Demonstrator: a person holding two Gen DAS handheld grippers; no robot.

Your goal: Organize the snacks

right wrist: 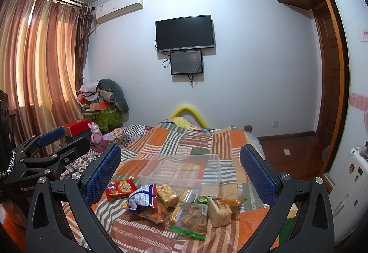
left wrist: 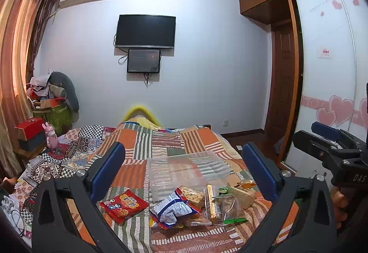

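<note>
A pile of snack packets lies on the patchwork bed: a red packet at the left, a blue-and-white bag, a puffed-rice block, a clear bag with a green strip and a pale wrapped block. Just beyond them stands an empty clear plastic box. My left gripper and right gripper both hover open above the pile, holding nothing. Each gripper shows at the edge of the other's view.
The bed quilt runs toward a white wall with a TV. A cluttered side stand with a red box and a pink toy sits at the left by the curtains. At the right are a wardrobe and wooden floor.
</note>
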